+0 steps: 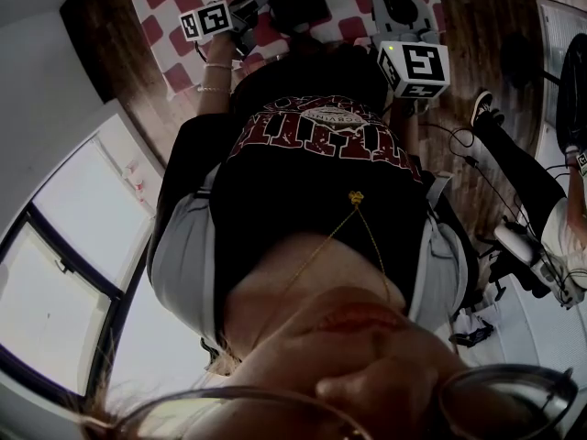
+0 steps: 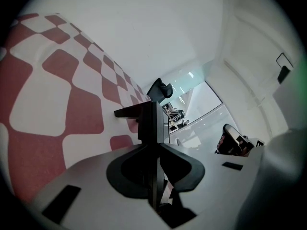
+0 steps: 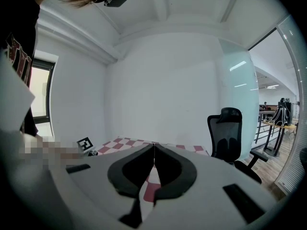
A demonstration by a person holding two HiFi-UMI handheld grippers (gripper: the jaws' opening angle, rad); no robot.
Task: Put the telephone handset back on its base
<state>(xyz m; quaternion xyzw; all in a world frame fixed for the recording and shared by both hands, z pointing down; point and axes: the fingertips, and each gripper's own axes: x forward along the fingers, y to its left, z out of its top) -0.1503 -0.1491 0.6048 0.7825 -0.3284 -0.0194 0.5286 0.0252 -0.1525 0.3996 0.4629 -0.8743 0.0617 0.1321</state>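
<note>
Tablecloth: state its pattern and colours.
Red-and-white checks on the tablecloth, clearest in the left gripper view.

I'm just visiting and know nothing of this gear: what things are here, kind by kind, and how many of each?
Grey hand-held grippers: 2, the left gripper and the right gripper, both shut and empty
Red-and-white checked tablecloth: 1
Black office chair: 1 clearly seen
Telephone handsets: 0 in view
Total: 4

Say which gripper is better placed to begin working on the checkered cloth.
Left, probably. The left gripper sits close to the checkered cloth; the right gripper sits farther back, with the cloth beyond it. Both are shut and empty. No handset is identifiable.
</note>
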